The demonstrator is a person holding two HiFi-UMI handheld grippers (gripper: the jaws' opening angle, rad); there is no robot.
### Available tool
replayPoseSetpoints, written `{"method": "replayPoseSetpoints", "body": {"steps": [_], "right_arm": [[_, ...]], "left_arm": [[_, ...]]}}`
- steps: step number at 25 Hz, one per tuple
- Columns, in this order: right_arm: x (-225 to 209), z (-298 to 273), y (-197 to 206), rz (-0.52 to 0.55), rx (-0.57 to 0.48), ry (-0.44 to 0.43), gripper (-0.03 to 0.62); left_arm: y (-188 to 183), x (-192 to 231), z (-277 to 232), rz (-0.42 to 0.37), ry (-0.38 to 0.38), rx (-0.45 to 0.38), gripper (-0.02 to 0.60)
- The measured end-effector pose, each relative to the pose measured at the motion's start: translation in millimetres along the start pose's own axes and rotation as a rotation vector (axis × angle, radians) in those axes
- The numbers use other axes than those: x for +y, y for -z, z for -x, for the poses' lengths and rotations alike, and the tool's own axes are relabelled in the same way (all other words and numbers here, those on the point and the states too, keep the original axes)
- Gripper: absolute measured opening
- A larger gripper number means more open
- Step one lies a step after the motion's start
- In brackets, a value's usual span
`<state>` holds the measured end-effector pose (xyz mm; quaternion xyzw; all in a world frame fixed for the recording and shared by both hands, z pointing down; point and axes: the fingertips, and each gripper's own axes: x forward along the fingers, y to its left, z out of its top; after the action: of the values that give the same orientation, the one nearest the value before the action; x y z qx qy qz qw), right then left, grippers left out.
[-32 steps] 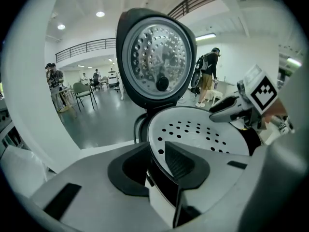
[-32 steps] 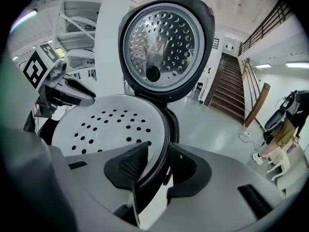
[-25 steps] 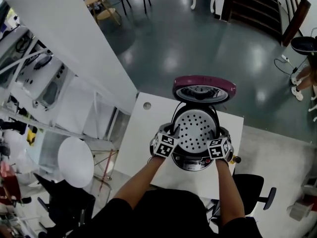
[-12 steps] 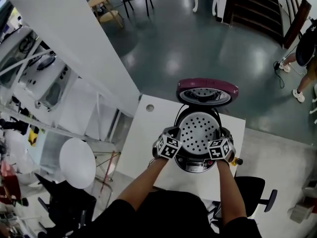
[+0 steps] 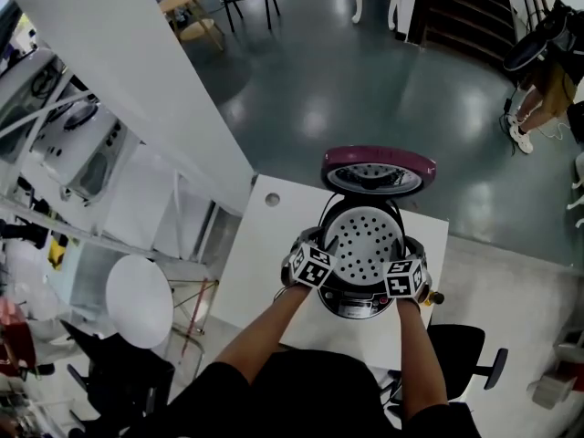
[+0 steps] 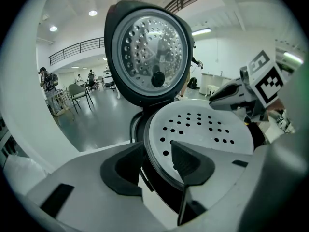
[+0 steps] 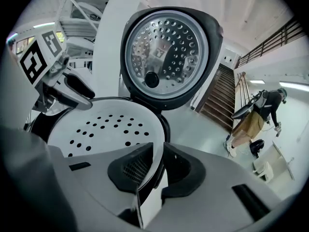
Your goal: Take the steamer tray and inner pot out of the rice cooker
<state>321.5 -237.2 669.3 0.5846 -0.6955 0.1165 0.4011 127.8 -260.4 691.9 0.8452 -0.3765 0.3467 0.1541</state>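
The white perforated steamer tray point(image 5: 365, 238) covers the whole opening of the round black-and-silver rice cooker point(image 5: 358, 301), so the inner pot beneath it cannot be made out. The markings on the cooker's near control face are too small to read. At the far right, a person in tan clothing point(image 5: 546, 85) is cut off by the picture's edge, as is the dark round object they carry. The black swivel office chair point(image 5: 461, 354), near right, is partly hidden behind the white rectangular table point(image 5: 265, 245).
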Motion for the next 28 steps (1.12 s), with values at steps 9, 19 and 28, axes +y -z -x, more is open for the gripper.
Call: {"method": "replayPoseSetpoints", "body": {"steps": [9, 19, 28], "right_arm": [[-2, 16, -10, -0.061, -0.072, -0.011, 0.055], [-1, 30, -29, -0.089, -0.141, -0.048, 0.053], [-4, 34, -36, -0.093, -0.171, -0.061, 0.052]], "left_arm": [[5, 6, -9, -0.048, -0.096, 0.049, 0.165], [6, 8, -7, -0.005, -0.128, 0.036, 0.110], [-7, 11, 7, 0.041, -0.156, -0.023, 0.077]]}}
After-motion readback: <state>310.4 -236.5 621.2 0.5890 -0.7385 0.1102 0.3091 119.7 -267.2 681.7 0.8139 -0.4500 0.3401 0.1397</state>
